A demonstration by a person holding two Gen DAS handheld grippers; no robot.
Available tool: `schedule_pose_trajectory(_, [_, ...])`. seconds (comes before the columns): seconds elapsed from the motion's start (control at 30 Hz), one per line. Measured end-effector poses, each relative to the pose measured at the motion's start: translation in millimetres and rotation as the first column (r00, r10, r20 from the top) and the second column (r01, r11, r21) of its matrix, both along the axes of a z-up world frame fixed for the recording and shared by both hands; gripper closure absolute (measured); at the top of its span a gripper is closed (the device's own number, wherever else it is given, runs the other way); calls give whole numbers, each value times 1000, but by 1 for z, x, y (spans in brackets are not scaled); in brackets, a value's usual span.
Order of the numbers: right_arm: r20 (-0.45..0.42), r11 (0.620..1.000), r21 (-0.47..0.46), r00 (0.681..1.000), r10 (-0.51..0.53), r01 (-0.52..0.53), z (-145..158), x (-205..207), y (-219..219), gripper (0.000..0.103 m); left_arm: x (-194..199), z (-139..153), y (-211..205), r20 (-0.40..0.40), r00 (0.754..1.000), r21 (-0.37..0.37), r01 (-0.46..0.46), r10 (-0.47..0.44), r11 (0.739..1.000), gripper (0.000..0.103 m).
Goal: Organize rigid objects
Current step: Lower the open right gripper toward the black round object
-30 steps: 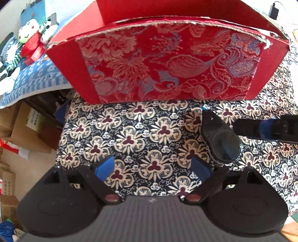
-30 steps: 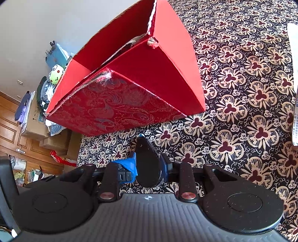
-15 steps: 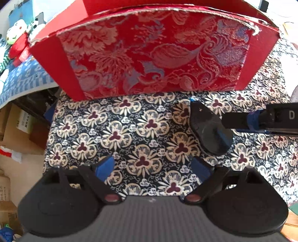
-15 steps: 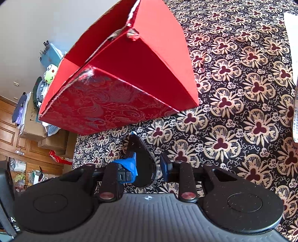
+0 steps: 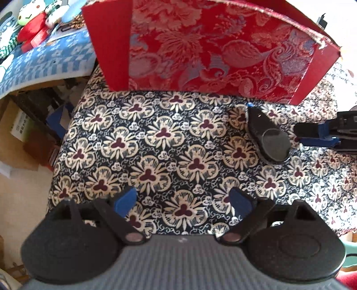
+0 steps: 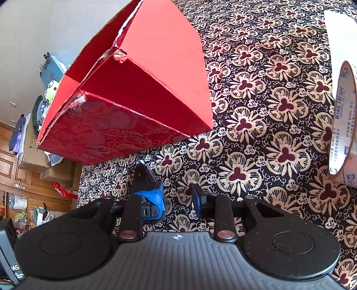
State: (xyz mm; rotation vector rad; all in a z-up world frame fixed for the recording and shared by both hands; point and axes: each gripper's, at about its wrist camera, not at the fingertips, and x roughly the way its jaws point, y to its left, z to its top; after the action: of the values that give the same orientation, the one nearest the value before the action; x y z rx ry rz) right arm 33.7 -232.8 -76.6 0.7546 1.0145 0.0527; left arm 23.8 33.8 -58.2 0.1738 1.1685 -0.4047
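Note:
A black teardrop-shaped object (image 5: 267, 138) lies on the flowered cloth, just in front of the big red brocade box (image 5: 214, 51). In the left wrist view my right gripper (image 5: 301, 135) comes in from the right edge, a small gap away from the object. In the right wrist view the right gripper (image 6: 176, 198) stands open, and the black object (image 6: 144, 178) lies just ahead of its left finger. The red box (image 6: 133, 100) rises behind it, open at the top. My left gripper (image 5: 181, 201) hovers open over bare cloth with nothing between its fingers.
A roll of tape (image 6: 343, 120) stands on the cloth at the far right. The table's left edge (image 5: 67, 138) drops off to cardboard boxes on the floor. Plush toys (image 5: 33, 20) lie on a blue-patterned surface at the back left.
My right gripper was shut on the black object; its jaws have now spread and the object lies free on the cloth. The left gripper stays open and has shifted a little.

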Motion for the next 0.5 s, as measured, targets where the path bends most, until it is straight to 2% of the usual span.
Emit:
schedule_pose_trajectory(0.27, [6, 999, 17, 999, 41, -41, -1, 13, 7, 93, -3, 7, -38, 24, 995, -68, 96, -94, 993, 10])
schedule_pose_trajectory(0.5, [8, 998, 43, 999, 47, -47, -3, 19, 5, 93, 7, 1, -73, 13, 986, -32, 168, -168, 985, 10])
